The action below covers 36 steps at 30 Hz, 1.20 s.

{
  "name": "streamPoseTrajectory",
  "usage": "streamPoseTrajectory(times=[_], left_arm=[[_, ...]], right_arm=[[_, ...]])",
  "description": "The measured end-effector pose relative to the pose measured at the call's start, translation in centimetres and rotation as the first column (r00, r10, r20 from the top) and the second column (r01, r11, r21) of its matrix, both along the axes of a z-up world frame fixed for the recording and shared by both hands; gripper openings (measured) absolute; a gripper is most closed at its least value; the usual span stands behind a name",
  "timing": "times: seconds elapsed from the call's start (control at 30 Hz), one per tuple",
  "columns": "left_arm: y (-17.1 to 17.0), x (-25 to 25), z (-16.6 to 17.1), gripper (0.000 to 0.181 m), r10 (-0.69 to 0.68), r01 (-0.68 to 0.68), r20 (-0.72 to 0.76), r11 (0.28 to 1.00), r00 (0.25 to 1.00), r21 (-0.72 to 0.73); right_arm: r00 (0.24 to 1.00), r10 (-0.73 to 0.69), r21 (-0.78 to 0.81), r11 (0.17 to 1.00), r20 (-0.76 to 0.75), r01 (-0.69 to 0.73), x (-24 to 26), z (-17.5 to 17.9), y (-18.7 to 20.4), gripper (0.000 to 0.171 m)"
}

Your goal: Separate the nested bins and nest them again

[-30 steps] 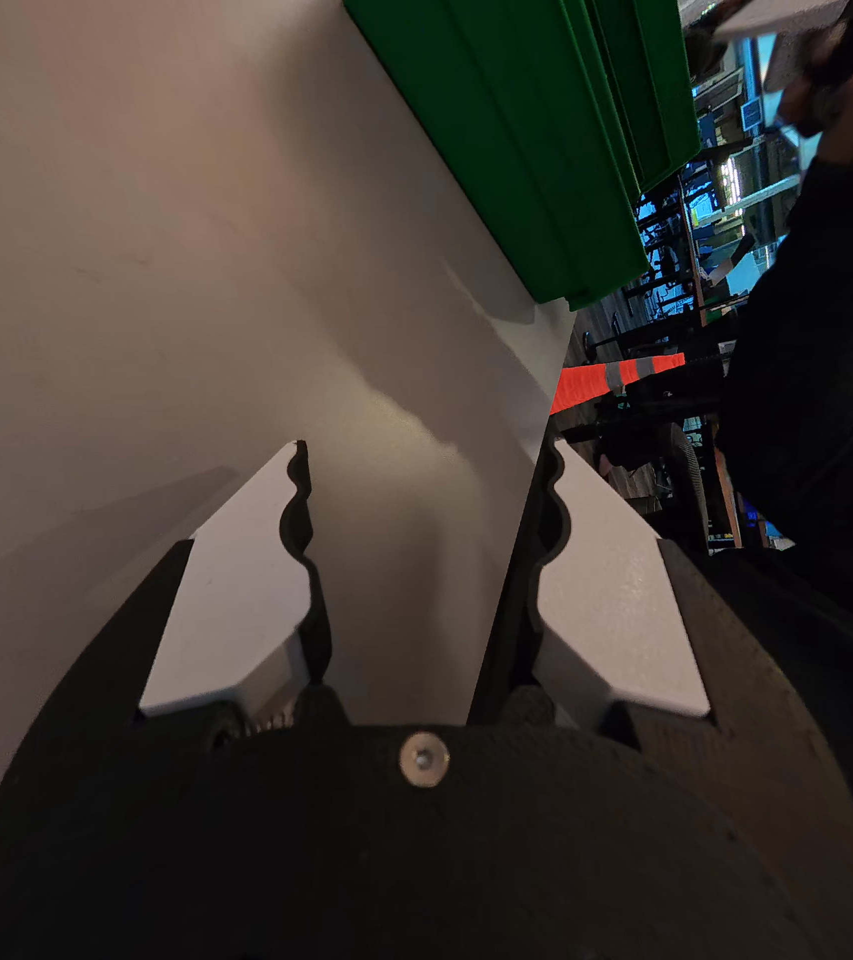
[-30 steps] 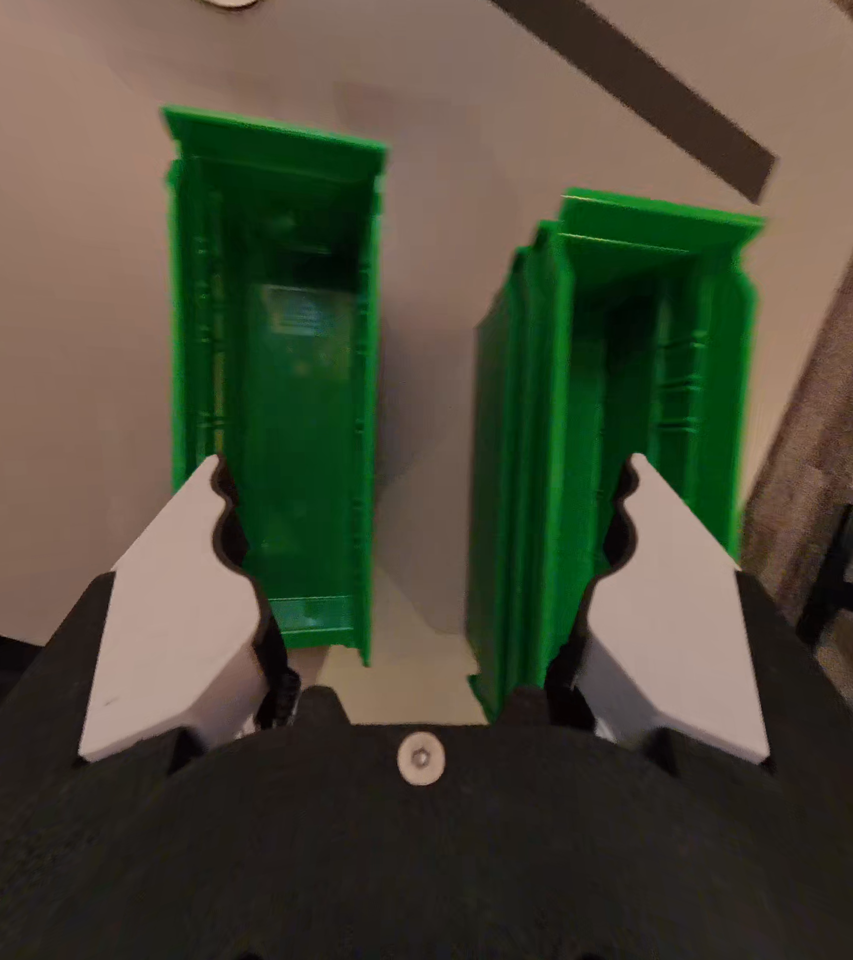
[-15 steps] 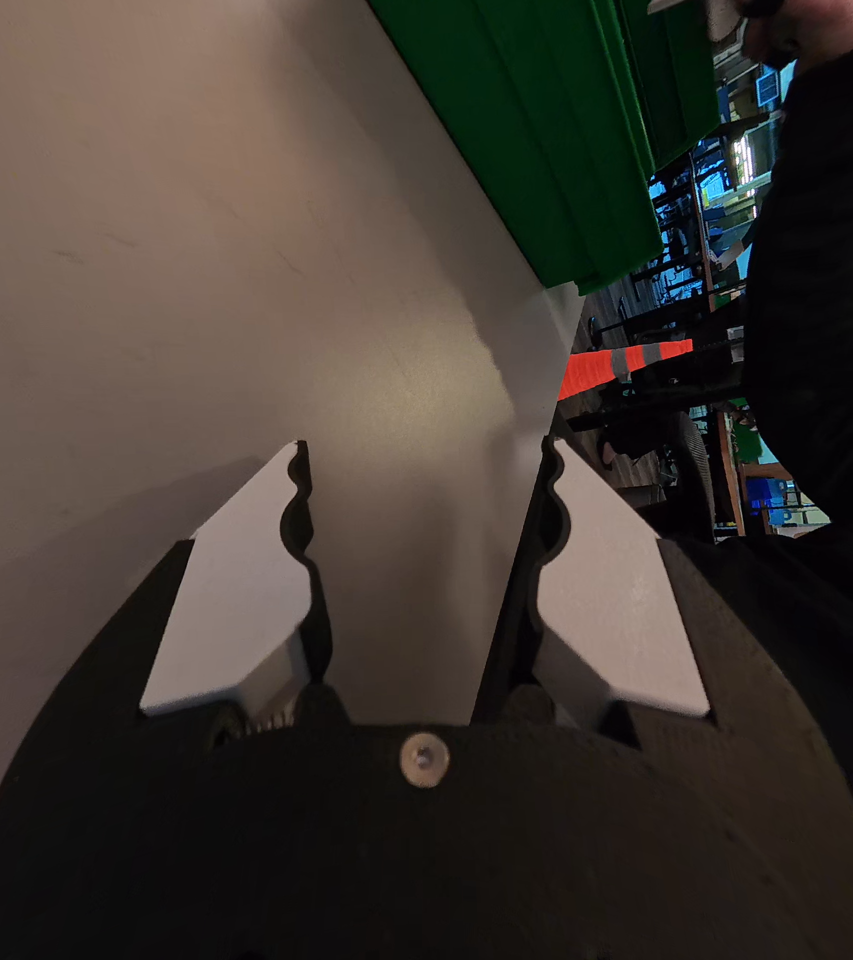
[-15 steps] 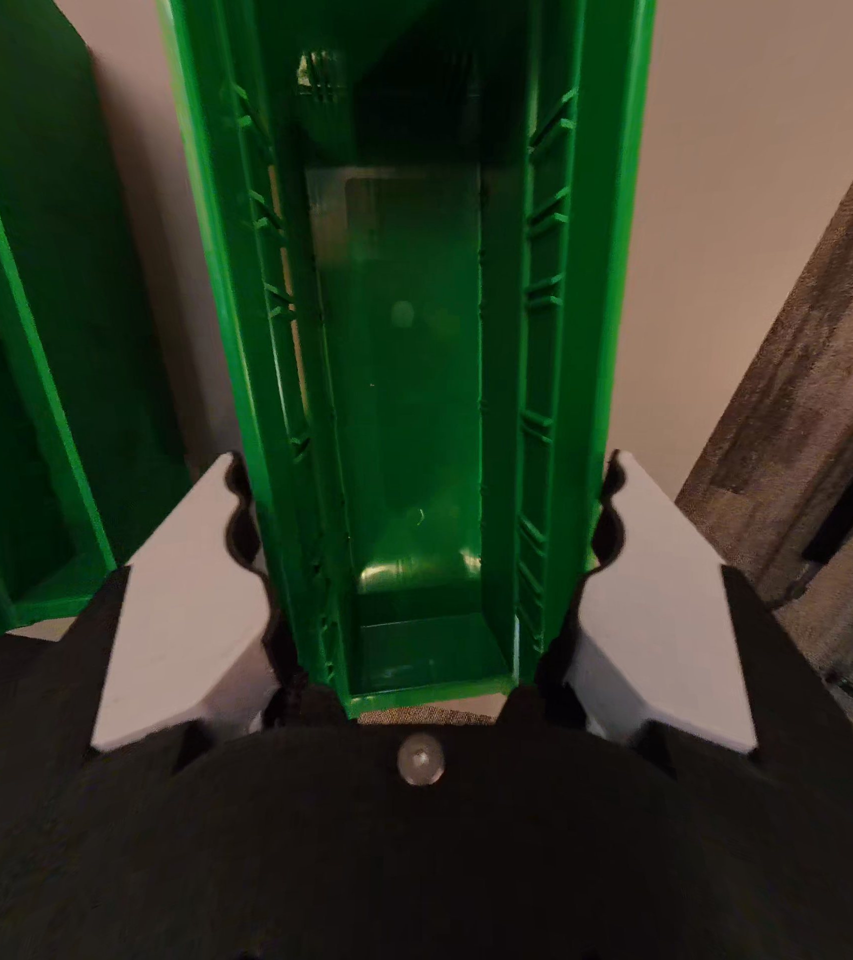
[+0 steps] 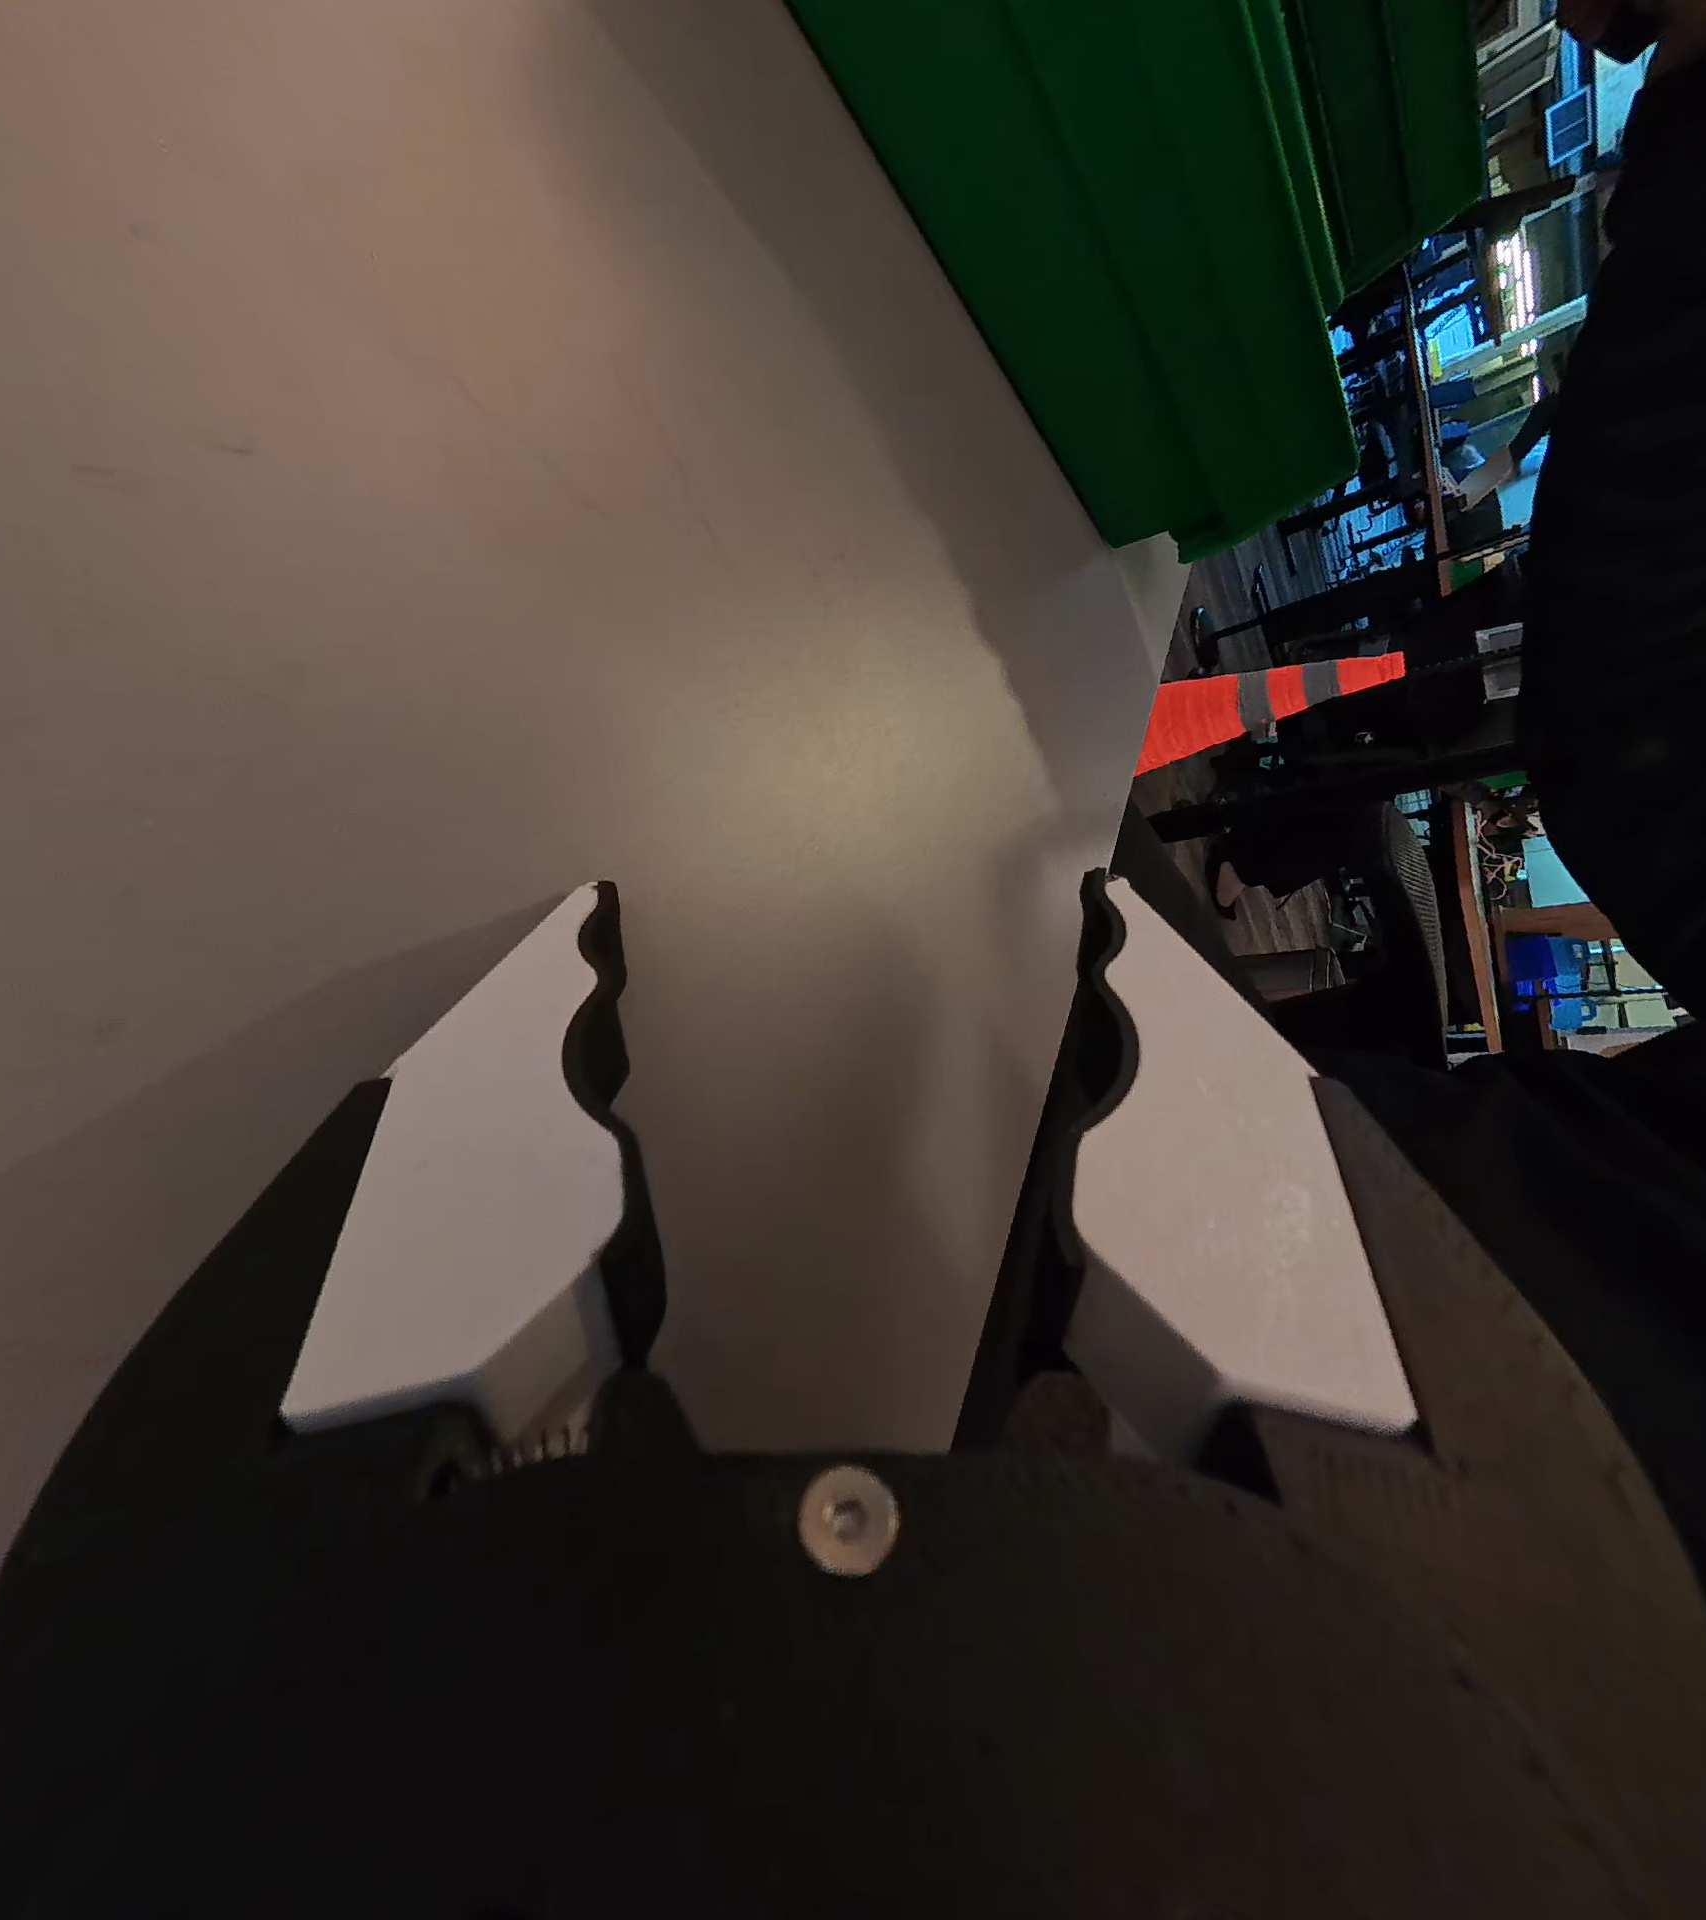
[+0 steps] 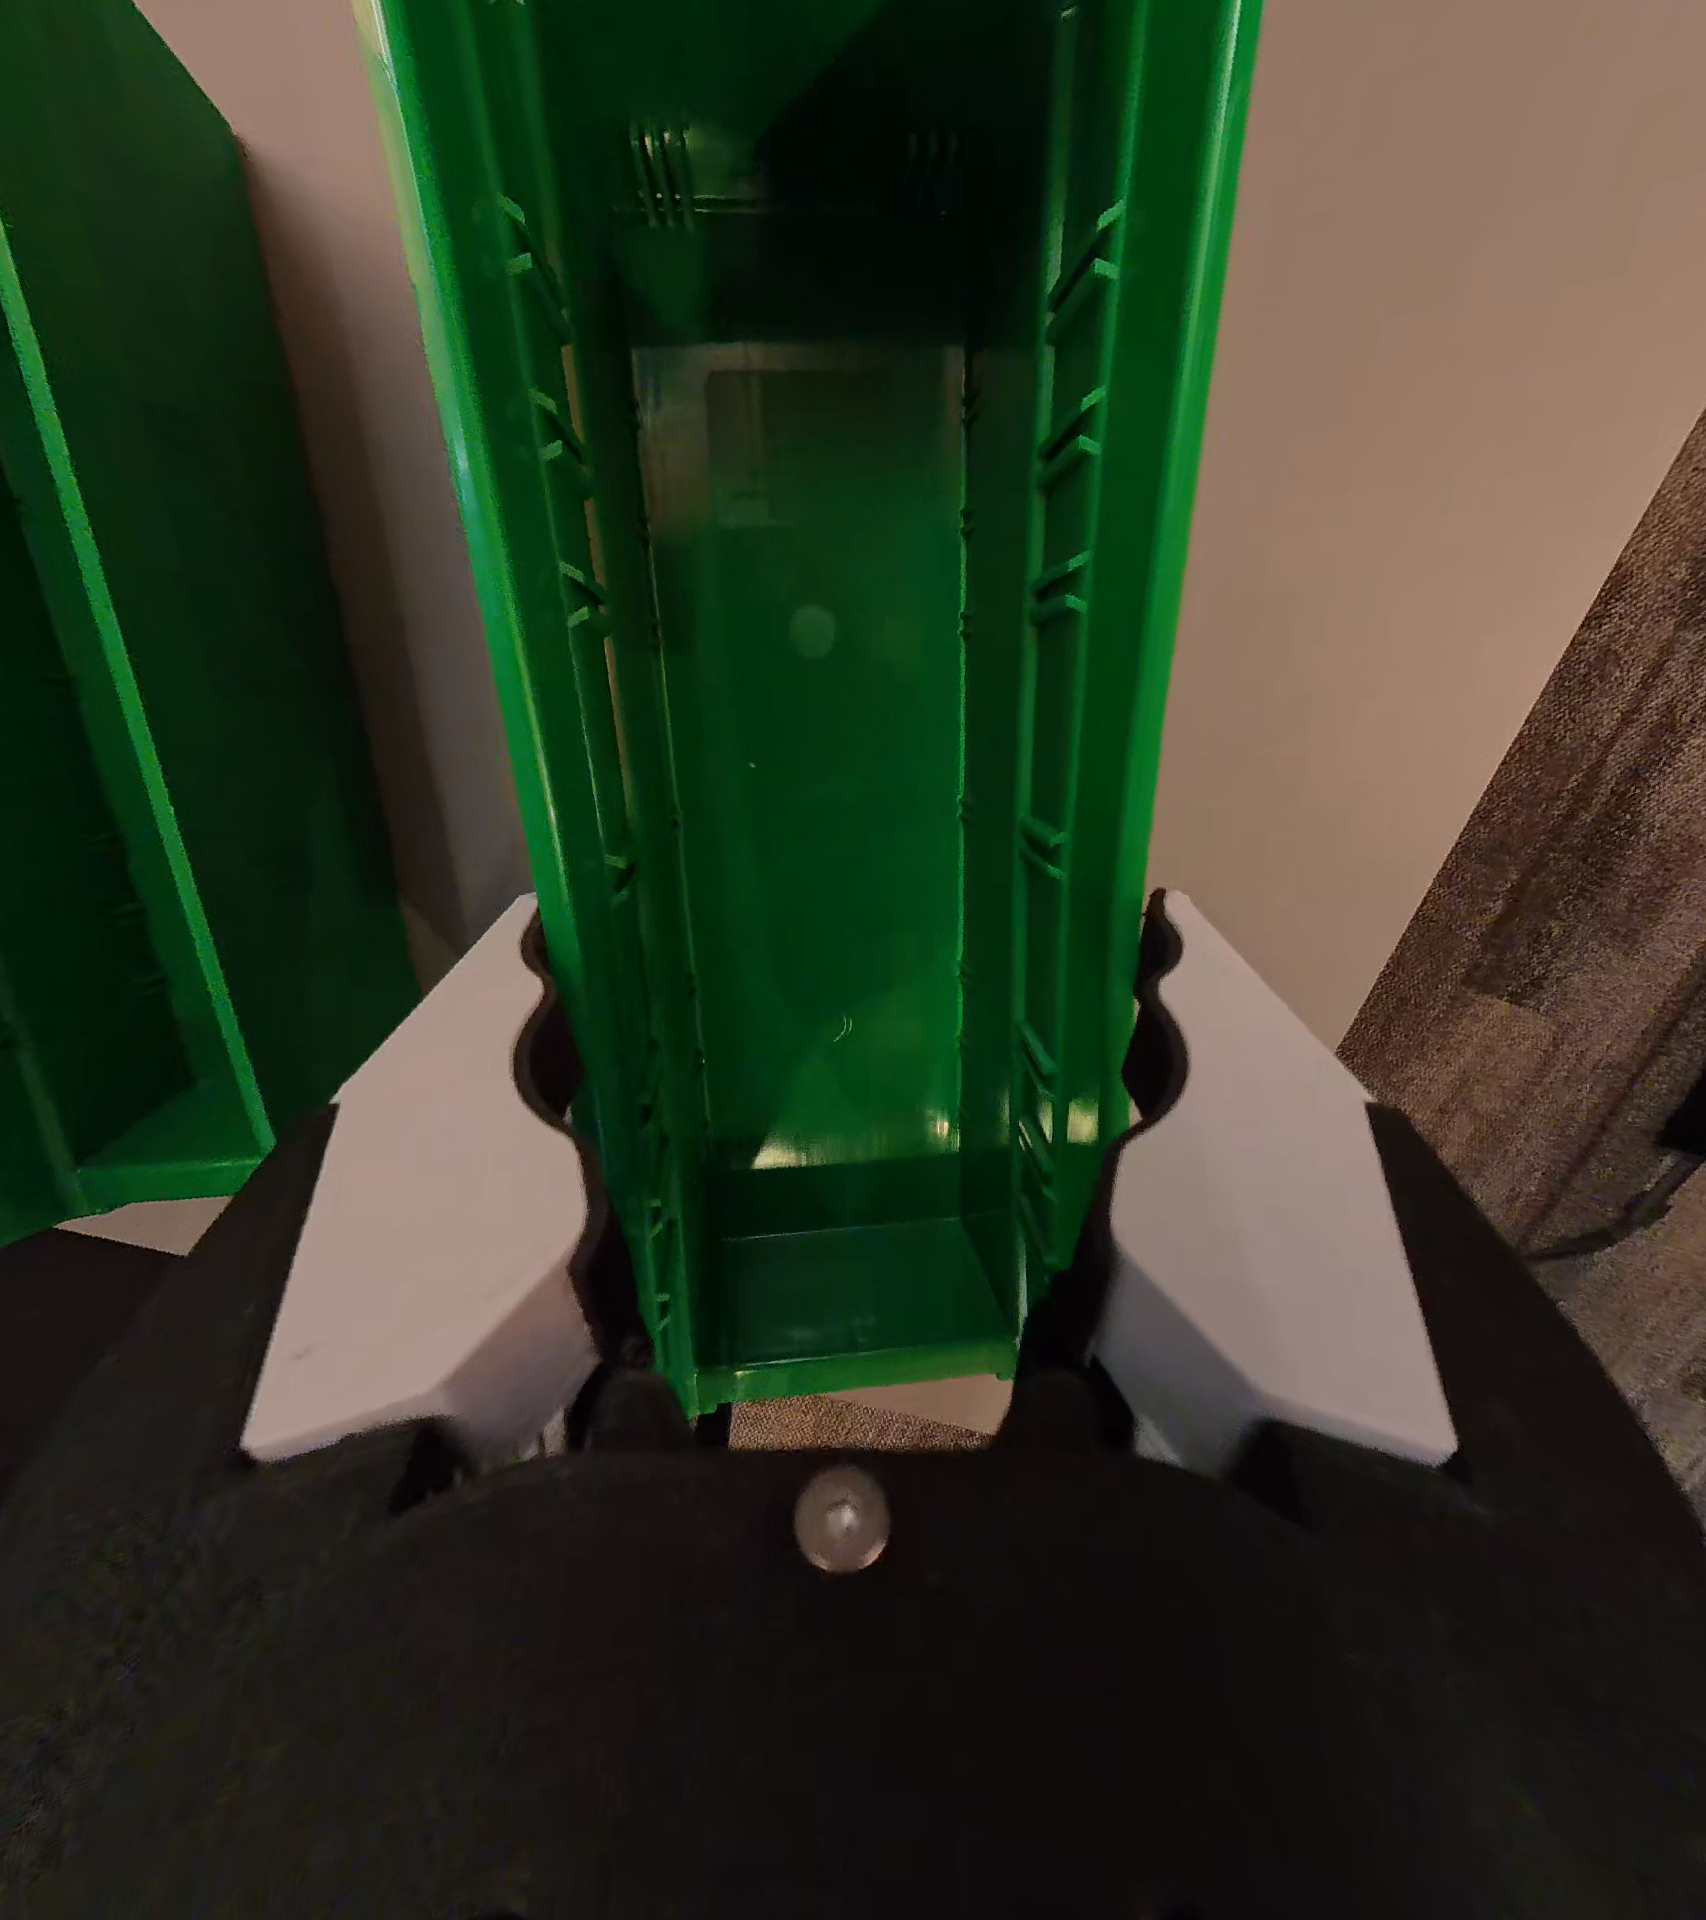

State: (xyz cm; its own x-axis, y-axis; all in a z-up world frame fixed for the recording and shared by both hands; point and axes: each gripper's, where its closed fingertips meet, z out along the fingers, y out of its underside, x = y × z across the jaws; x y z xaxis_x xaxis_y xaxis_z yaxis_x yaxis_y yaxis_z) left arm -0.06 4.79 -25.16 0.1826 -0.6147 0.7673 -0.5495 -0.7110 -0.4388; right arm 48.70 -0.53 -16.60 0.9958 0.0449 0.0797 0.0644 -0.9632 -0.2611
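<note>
A long green bin (image 6: 828,727) lies open-side up near the table's right edge. My right gripper (image 6: 841,904) straddles its near end, and both fingers press its outer side walls. A second green bin (image 6: 101,623) lies beside it on the left, apart from it. In the left wrist view, my left gripper (image 5: 849,888) is open and empty over the bare white table (image 5: 413,520). The green side of a bin (image 5: 1140,260) shows at the top right of that view, far from the fingers.
The white table (image 6: 1400,416) ends just right of the held bin, with grey carpet floor (image 6: 1607,935) beyond. In the left wrist view a person's dark sleeve (image 5: 1680,520) and an orange striped item (image 5: 1244,707) lie past the table edge.
My right gripper moved from above both bins down onto the right bin's near end, and its fingers closed against the bin's sides. My left gripper stayed open and barely moved.
</note>
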Motion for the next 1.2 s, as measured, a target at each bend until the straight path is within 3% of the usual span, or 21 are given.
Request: streamPoseTrajectory(times=[0.67, 0.87, 1.03, 1.2], left_arm=[[0.0, 0.0, -0.1, 0.085, -0.001, 0.001, 0.002, 1.0, 1.0, -0.008], [-0.1, 0.2, -0.1, 0.084, -0.006, 0.006, 0.004, 1.0, 1.0, -0.009], [-0.3, 0.1, -0.2, 0.084, -0.016, 0.016, 0.001, 1.0, 1.0, -0.005], [-0.1, 0.0, -0.2, 0.084, -0.01, 0.01, 0.001, 1.0, 1.0, -0.005]], right_arm=[[1.0, -0.017, 0.081, 0.997, 0.019, 0.015, -0.4, 0.8, 0.7, 0.103], [1.0, -0.018, 0.074, 0.997, -0.016, 0.019, -0.8, -0.1, 0.7, 0.122], [1.0, -0.001, 0.034, 0.999, -0.031, 0.002, -1.1, 0.4, 0.9, 0.119], [1.0, 0.013, 0.037, 0.999, -0.026, -0.012, -1.0, 0.7, 1.1, 0.098]])
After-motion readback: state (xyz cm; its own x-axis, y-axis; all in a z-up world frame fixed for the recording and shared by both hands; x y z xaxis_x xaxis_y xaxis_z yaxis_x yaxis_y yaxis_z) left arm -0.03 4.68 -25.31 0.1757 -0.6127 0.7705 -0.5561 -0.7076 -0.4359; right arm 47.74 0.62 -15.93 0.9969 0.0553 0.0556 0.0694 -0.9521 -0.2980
